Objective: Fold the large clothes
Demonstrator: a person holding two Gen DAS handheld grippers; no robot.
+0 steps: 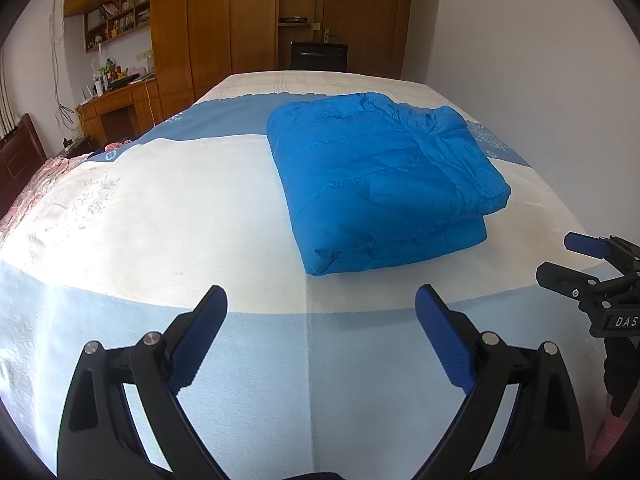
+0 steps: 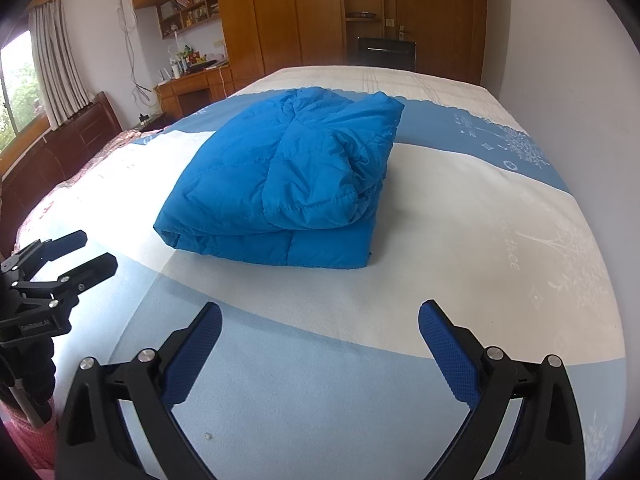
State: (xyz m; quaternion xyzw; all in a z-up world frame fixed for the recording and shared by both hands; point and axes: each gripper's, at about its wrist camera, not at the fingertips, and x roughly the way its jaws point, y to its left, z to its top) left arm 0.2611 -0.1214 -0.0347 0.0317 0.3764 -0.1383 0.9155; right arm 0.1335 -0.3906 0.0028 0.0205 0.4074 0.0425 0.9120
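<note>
Bed (image 1: 168, 216) (image 2: 460, 220): fills most of both views. Cover in broad bands of white, pale blue and mid blue, with white tree and snowflake prints near its right side. A pink patterned cloth (image 1: 44, 176) lies along the left edge.

Wardrobe (image 1: 224, 20) (image 2: 280, 12): brown wood, at the far end of the room beyond the bed, with open shelves of books and small items to its left and a desk (image 1: 116, 100) (image 2: 192, 88) below them.

Jacket (image 1: 380, 176) (image 2: 288, 184): bright blue, quilted, puffy, stitched in horizontal rows. Folded into a thick, roughly rectangular bundle of several layers. It lies flat on the white band of the cover, about mid-bed, far edge reaching the mid-blue band. The top layer is creased and bunched toward the far right corner; the near edge shows stacked folds. Nothing touches it.

Left gripper (image 1: 320, 312) (image 2: 84, 252): black frame, blue textured pads. Jaws spread wide, holding nothing, above the pale blue band, near the jacket's front edge but apart from it.

Right gripper (image 2: 320, 320) (image 1: 580, 256): same build. Jaws spread wide, empty, also short of the jacket. In the left view it shows at the far right edge, beside the left gripper.
</note>
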